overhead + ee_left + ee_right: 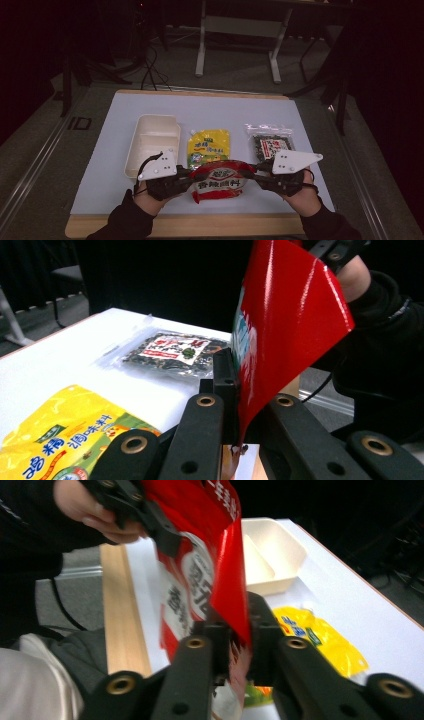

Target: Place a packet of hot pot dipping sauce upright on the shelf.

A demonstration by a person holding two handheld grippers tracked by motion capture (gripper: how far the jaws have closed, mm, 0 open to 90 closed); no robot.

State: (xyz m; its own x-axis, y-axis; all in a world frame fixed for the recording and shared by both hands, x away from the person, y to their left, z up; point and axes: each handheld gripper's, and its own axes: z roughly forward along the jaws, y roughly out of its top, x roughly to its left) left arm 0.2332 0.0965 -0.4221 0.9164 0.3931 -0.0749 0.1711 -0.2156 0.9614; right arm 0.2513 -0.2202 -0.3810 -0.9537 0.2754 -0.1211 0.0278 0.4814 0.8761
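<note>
Red pouch: glossy seasoning packet with a white label, held just above the near edge of the bench, between the two hands. Long axis runs side to side in the high view, one end toward each hand; printed face is up toward the high camera and reads upright from the person's side.

Left hand-held gripper: jaws closed down on the pouch's left edge; in the left gripper view the red film stands clamped between them.

Right hand-held gripper: jaws closed on the right edge, film pinched between them.

Risks, as judged from here:
- Both grips sit on thin, slick edge film; a hard pull apart could slip it out of one pair of jaws, and the pouch would swing or drop onto the bench.
- If the seam tears suddenly, the contents may spill on the bench rather than into the tray.

Surroundings: white two-compartment tray beyond the left hand; yellow pouch just behind the red one; clear bag of dark dried food beyond the right hand. All three lie flat, apart from each other.
</note>
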